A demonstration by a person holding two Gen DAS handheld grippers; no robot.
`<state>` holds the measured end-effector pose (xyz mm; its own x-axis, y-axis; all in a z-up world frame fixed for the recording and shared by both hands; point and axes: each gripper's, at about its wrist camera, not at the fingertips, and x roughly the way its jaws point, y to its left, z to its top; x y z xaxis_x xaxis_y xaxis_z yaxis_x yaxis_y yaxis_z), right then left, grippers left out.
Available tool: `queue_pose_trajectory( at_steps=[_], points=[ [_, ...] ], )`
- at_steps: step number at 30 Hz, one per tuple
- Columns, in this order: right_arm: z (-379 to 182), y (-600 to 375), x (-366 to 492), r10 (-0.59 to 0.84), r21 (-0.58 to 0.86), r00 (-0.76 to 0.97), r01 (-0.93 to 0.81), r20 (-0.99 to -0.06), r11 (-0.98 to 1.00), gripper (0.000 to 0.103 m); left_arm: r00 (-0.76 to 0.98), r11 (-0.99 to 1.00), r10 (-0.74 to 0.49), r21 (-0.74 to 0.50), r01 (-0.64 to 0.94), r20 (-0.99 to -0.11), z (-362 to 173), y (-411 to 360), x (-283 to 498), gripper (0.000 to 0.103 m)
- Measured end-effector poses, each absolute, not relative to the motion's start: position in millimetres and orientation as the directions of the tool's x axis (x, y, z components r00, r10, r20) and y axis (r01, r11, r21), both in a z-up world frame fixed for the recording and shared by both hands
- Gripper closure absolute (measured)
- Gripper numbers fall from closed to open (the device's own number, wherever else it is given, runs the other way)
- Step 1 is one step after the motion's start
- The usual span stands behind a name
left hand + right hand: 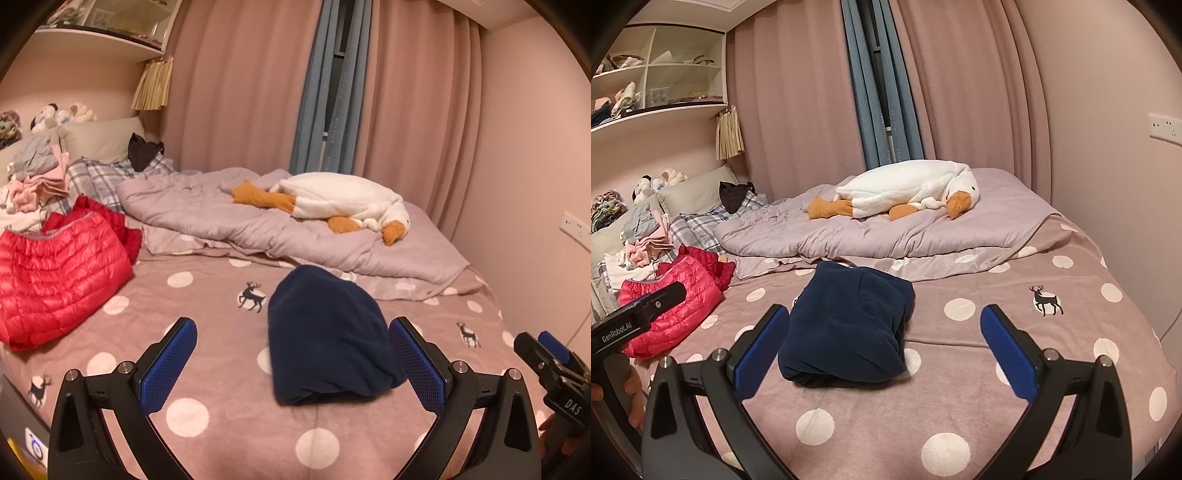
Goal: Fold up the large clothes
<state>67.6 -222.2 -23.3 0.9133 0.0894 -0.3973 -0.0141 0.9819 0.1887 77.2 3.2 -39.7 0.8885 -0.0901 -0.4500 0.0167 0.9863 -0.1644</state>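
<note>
Two wrist cameras look across a bed covered by a pink blanket [221,369] printed with white dots and small dark deer.

Readable writing: in the right wrist view the left gripper's black body at the left edge carries white lettering, "GenRobot.AI". In the left wrist view the right gripper's body at the right edge reads "DAS".

The left gripper [291,354] hangs over the near part of the blanket with its blue-padded fingers [173,354] spread wide, holding nothing. The right gripper [884,339] is likewise spread wide and empty.

The folded navy garment [325,332] lies as a compact bundle on the blanket, just ahead of both grippers. In the left wrist view it sits beside the right-hand finger; in the right wrist view it sits beside the left-hand finger.

A red puffer jacket [55,280] lies loose to the left, apart from the navy bundle, with bare dotted blanket between them. Bare blanket also runs rightward to the bed's edge near the wall. Behind, a rumpled lilac duvet [258,221] crosses the bed, with a white plush goose [340,199] lying on it. A heap of pale clothes [33,184] sits by the pillows.

Only the right wrist view shows the cubby shelves [657,66] at upper left and a hand [628,387] gripping the left gripper's handle.
</note>
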Motion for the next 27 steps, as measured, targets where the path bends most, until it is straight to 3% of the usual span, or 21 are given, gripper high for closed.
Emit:
queue_pose_trajectory(
  at_steps=[27],
  points=[
    [-22.7,-221.1,65.5,0.063,0.167,0.915,0.005,-0.399,0.986,0.0,0.883,0.987,-0.111,-0.152,0.046,-0.455,-41.5,1.0,75.2,0.001]
  ],
)
